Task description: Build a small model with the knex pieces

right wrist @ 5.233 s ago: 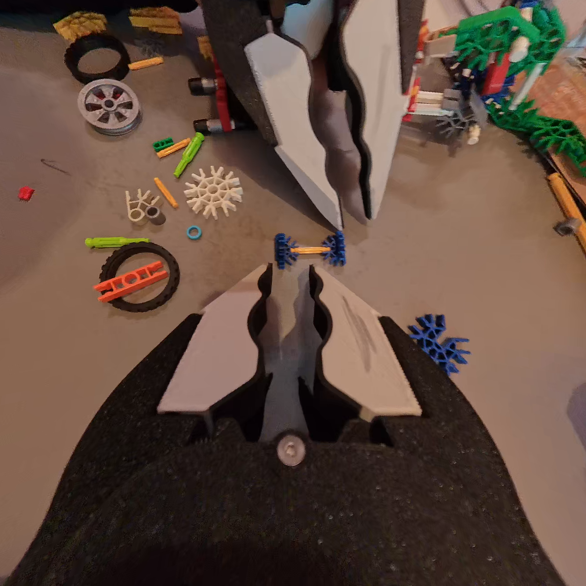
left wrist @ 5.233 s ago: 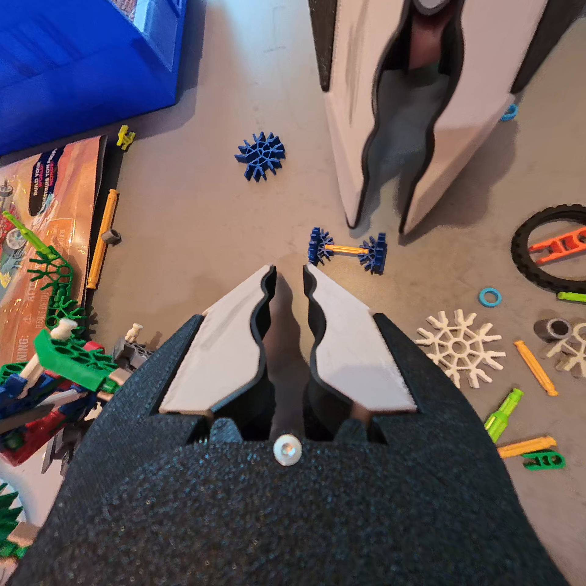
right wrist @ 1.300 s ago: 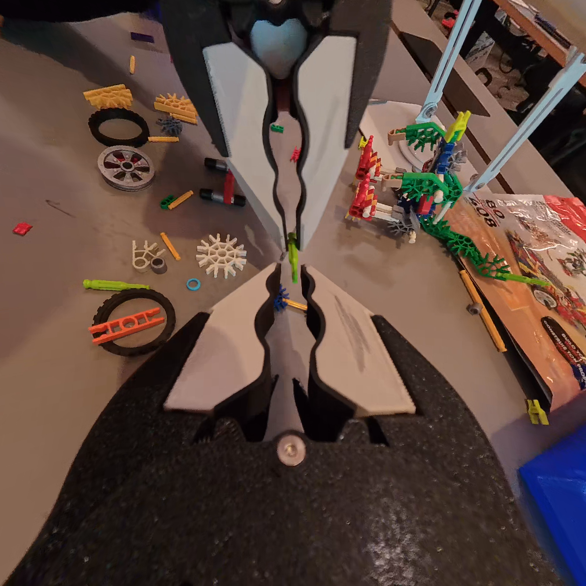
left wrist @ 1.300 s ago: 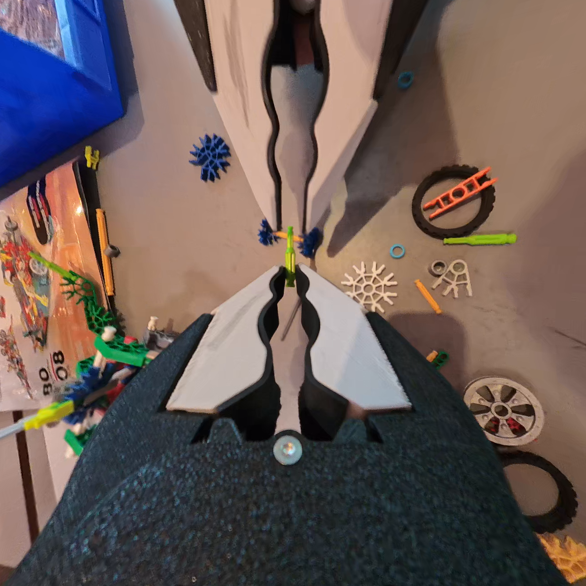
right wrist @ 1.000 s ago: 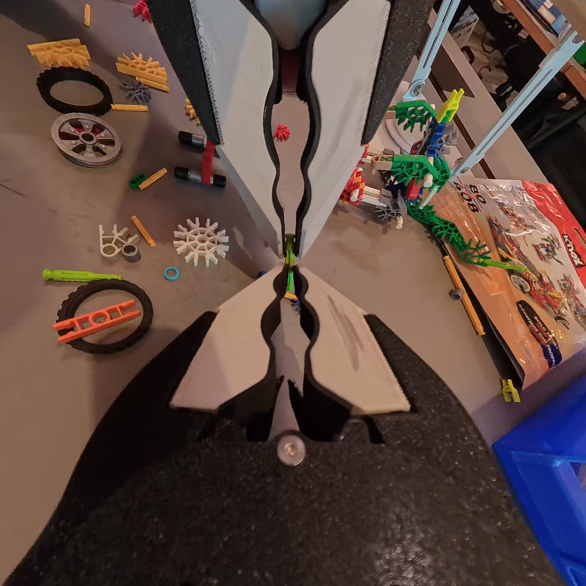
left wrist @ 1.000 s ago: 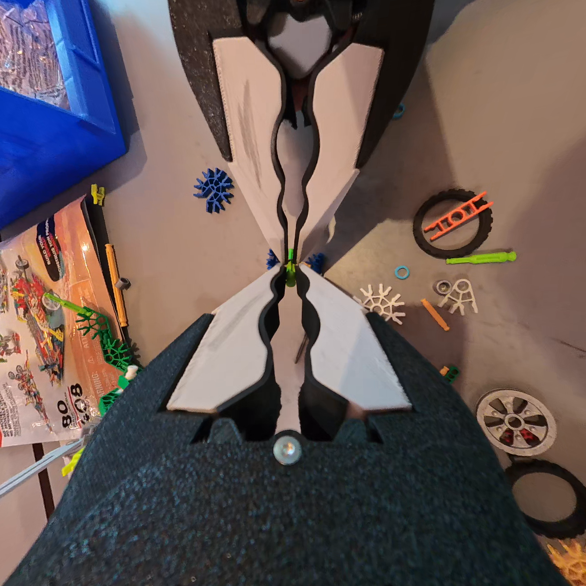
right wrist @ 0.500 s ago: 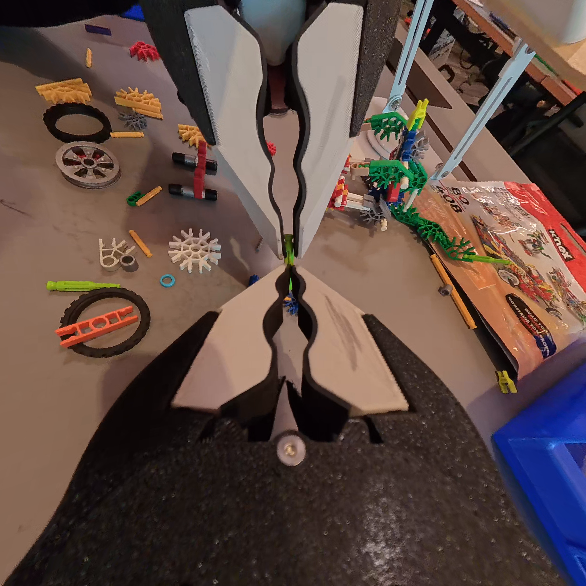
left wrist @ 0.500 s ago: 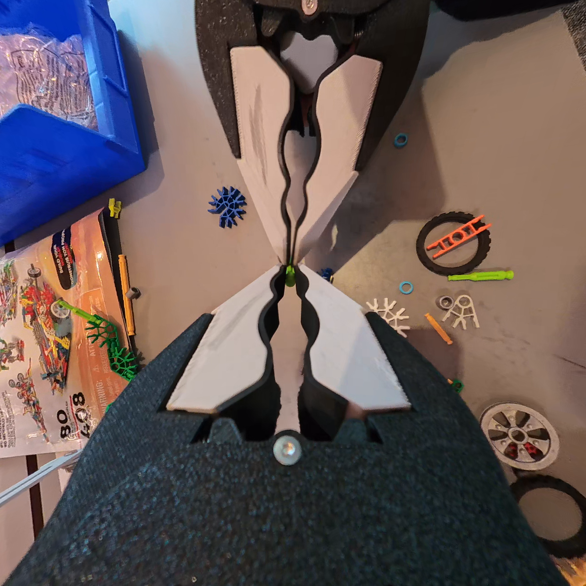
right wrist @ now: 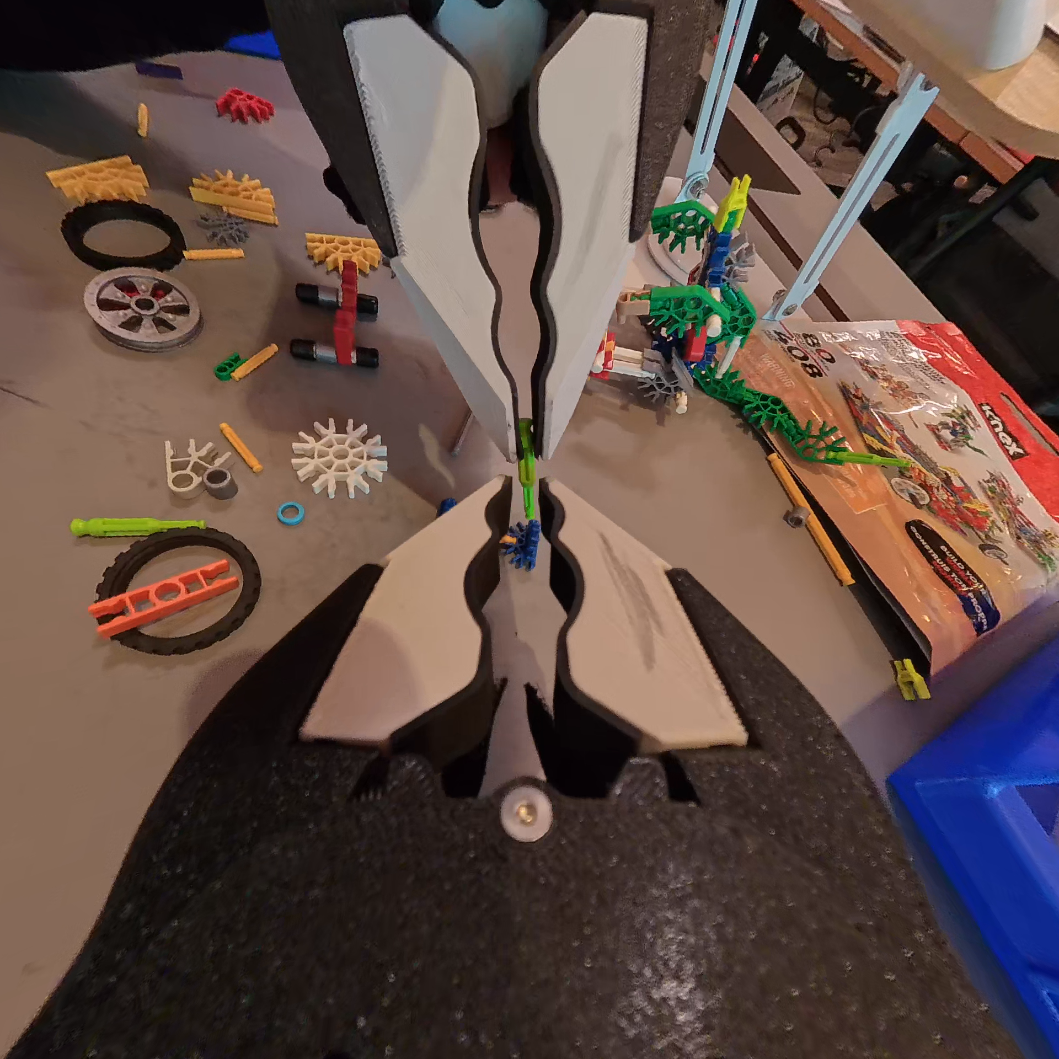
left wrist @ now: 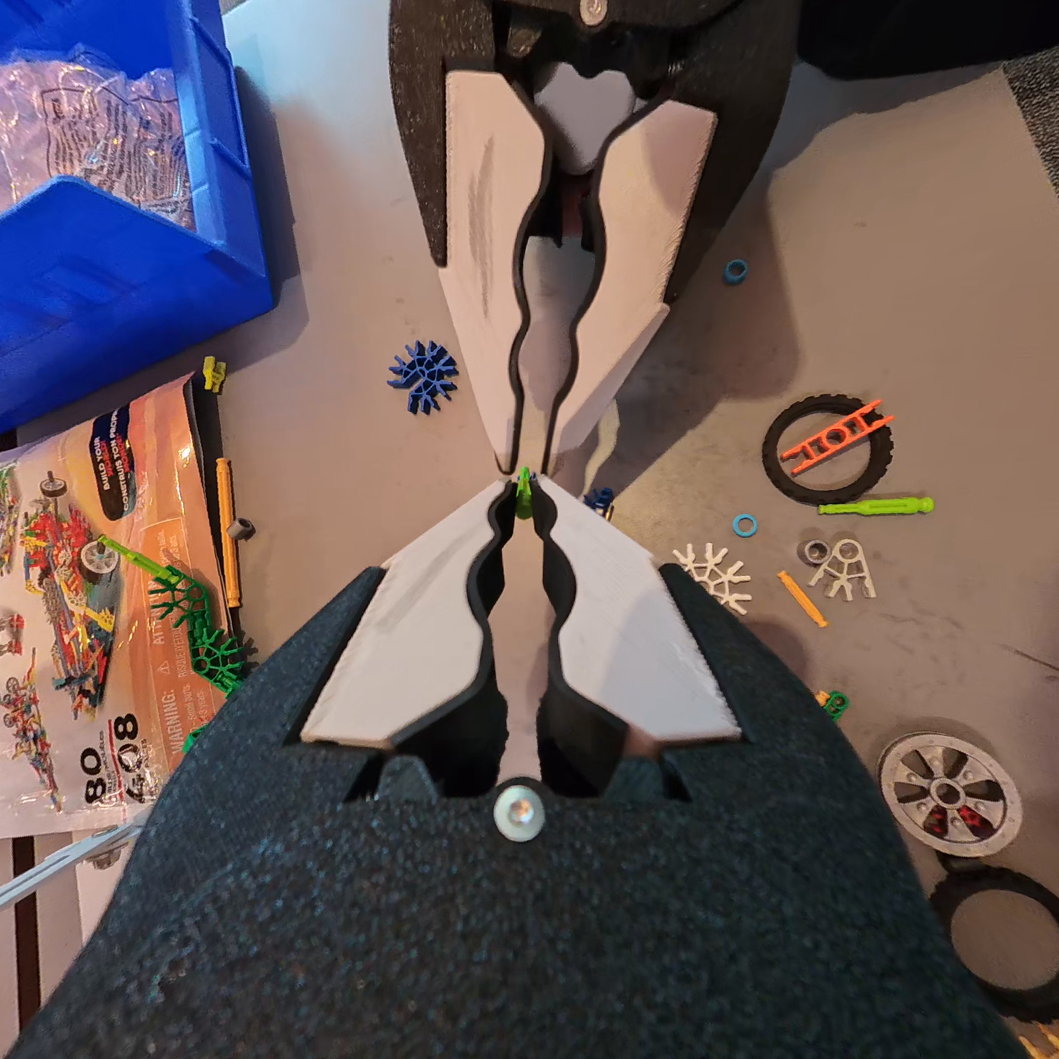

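My left gripper is shut on one end of a light green rod, held above the grey table. In the right wrist view it comes down from the top, pinching the rod. My right gripper meets it tip to tip. Its jaws stand slightly apart around the rod's thin free end without touching it. Under the tips, a small piece made of two blue connectors on an orange rod lies on the table.
A blue bin and a printed parts bag lie on the left. A loose blue connector, a white snowflake connector, a tyre with an orange piece, a grey wheel hub and a green built model surround the grippers. My left and right fingertips are right by each other. From either gripper's tips it is about 8 cm to the white snowflake connector.
Both grippers were empty over the blue piece. The left then held the green rod, and the right closed on its free end. Both rose. The right jaws have now parted a little.
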### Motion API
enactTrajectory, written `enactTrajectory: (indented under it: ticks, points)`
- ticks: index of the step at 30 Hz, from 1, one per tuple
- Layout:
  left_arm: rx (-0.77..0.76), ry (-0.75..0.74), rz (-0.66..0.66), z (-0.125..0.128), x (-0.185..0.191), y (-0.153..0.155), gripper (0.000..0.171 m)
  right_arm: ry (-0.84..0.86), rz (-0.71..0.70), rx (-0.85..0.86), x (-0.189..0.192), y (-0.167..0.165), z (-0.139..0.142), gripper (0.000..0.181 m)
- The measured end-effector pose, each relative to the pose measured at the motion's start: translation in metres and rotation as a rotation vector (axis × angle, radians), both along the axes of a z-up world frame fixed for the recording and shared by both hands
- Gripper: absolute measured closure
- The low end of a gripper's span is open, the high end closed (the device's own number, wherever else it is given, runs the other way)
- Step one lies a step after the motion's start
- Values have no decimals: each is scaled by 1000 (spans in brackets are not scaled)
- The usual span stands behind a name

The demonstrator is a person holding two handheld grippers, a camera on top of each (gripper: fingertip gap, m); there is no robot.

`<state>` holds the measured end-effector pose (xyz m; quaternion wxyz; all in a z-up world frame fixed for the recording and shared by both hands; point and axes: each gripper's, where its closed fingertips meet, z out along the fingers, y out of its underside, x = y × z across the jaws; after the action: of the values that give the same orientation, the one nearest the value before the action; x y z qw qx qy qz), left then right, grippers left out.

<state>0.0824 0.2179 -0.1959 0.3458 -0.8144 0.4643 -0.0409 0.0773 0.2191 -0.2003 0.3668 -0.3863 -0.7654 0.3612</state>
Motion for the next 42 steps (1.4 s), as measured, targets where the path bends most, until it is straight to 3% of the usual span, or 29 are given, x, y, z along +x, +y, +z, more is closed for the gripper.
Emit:
enactTrajectory:
  ticks: [8,21,32,42]
  points:
    - [1,-42,-14,4,6,0,169,-22,1,32,0,-1,-5,176]
    - [69,-144,19,16,11,13,170,-15,-33,-54,-3,5,1,177]
    - [71,-285,85,18,-3,25,165,-77,-98,-313,-5,17,3,177]
    - [35,-295,72,11,0,23,167,-100,-103,-282,-7,16,-4,177]
